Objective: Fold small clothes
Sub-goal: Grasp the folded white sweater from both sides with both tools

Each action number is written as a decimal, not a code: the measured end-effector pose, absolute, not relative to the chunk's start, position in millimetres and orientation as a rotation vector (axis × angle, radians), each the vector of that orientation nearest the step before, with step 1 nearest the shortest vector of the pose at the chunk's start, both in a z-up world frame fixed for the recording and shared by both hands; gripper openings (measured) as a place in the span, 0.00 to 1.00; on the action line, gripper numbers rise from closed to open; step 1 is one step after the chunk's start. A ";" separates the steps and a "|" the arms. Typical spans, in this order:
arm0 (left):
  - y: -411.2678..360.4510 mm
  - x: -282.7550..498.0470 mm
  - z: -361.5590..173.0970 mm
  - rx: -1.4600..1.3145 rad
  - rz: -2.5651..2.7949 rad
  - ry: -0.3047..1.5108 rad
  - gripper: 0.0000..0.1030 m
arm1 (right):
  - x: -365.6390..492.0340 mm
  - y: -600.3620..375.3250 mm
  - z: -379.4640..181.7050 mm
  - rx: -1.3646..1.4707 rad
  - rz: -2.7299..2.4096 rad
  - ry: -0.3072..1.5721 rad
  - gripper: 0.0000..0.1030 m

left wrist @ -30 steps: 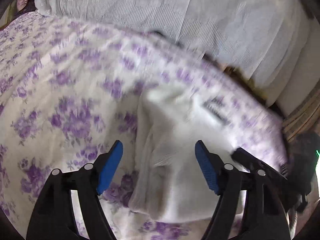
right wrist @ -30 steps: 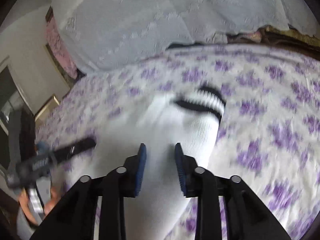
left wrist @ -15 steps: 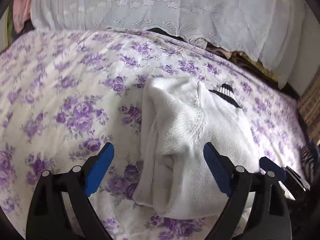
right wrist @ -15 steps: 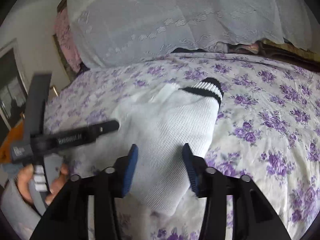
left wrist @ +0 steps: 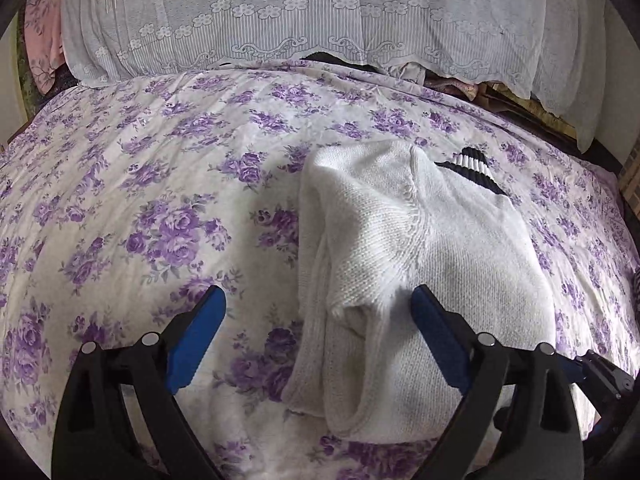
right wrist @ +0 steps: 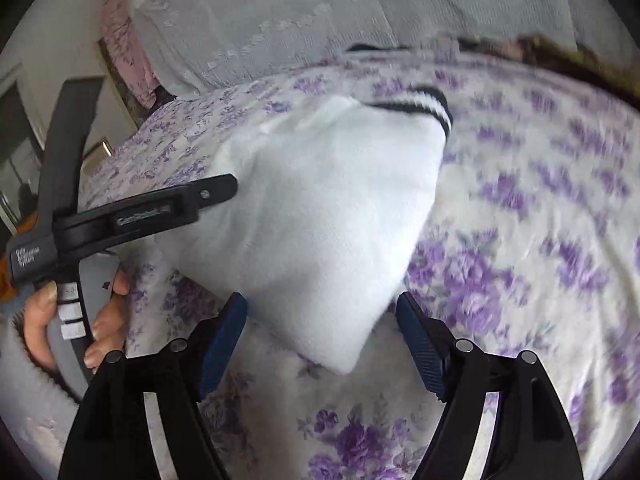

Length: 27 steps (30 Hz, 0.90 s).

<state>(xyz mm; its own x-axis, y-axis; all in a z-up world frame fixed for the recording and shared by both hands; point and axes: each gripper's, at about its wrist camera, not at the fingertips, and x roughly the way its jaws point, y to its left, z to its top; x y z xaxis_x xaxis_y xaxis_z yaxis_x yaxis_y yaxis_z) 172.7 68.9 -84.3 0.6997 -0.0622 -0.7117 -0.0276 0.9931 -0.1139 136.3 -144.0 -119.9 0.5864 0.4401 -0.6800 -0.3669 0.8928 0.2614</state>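
A folded white knitted garment (left wrist: 440,248) with a black-and-white striped band (left wrist: 476,168) lies on the purple-flowered bedspread (left wrist: 160,184). My left gripper (left wrist: 316,308) hangs over its near left edge, its jaws opening wide, and the blue pads touch no cloth. My right gripper (right wrist: 322,308) straddles the near corner of the garment (right wrist: 320,208), its jaws opening too, with gaps between the pads and the knit. The right wrist view also shows the left gripper (right wrist: 180,204) from the side, held by a hand (right wrist: 44,320). Part of the right gripper (left wrist: 600,372) shows at the lower right of the left wrist view.
A tall pile under a white lace cover (left wrist: 320,12) runs along the far side of the bed. Pink cloth (left wrist: 44,40) sits at its left end, and loose items (left wrist: 452,84) poke out under the lace on the right. A wall and doorway (right wrist: 24,128) stand far left.
Both grippers' jaws have spread wide. The right one, earlier nearly closed over the white garment, has let it lie and drawn back to its near corner.
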 end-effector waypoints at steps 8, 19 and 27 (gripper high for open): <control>65.6 168.4 -77.2 -0.125 -0.048 0.786 0.88 | 135.2 -162.4 -120.4 0.227 0.513 0.811 0.76; 95.8 188.5 -91.2 -0.457 -0.311 0.899 0.95 | 153.1 -201.9 -125.0 0.510 0.574 0.830 0.76; 96.5 211.1 -107.8 -0.556 -0.431 0.963 0.95 | 188.0 -211.8 -128.4 0.620 0.601 0.884 0.77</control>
